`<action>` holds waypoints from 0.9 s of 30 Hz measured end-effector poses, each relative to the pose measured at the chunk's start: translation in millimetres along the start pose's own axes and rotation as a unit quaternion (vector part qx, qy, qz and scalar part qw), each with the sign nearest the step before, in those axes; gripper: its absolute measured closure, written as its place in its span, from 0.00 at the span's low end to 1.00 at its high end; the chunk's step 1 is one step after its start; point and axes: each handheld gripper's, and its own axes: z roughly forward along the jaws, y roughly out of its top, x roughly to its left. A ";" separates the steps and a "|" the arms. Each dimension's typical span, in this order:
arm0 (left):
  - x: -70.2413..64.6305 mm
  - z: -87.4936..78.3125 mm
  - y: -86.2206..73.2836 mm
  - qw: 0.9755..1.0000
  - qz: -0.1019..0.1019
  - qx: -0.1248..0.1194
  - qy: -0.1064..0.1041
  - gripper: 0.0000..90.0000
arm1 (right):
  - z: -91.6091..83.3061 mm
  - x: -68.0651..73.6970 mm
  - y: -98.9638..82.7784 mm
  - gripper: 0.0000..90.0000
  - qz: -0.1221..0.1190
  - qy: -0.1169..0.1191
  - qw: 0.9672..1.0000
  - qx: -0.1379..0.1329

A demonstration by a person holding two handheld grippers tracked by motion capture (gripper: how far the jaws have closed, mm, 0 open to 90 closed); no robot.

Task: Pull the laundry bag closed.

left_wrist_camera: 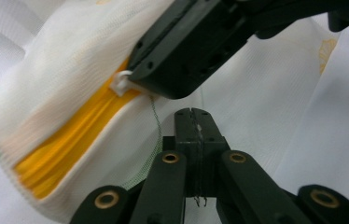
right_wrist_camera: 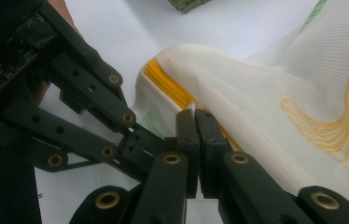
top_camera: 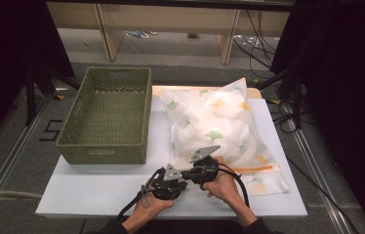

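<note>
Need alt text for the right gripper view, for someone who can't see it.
The right claw, jaws shut, pinches the white mesh laundry bag at its orange zipper. The left claw's black linkage crosses at the left, over the white table.

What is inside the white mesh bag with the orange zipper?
Through the mesh bag a soft white filling shows, in rounded lumps, like a cushion or stuffing. What exactly it is I cannot tell: the printed fabric covers it, and the part near the orange zipper is hidden.
</note>
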 end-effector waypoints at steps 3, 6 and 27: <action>-0.8 -0.8 -0.5 1.000 0.024 -0.001 0.016 0.99 | 2.3 0.9 1.8 1.00 -0.001 0.003 1.000 0.000; -0.5 -0.4 -0.5 1.000 0.018 -0.002 0.011 0.99 | 4.6 0.0 3.0 1.00 0.001 0.009 1.000 -0.001; -3.2 -0.5 -2.1 0.999 0.027 -0.004 0.024 0.99 | 15.7 -3.7 10.5 1.00 0.050 0.044 0.998 -0.023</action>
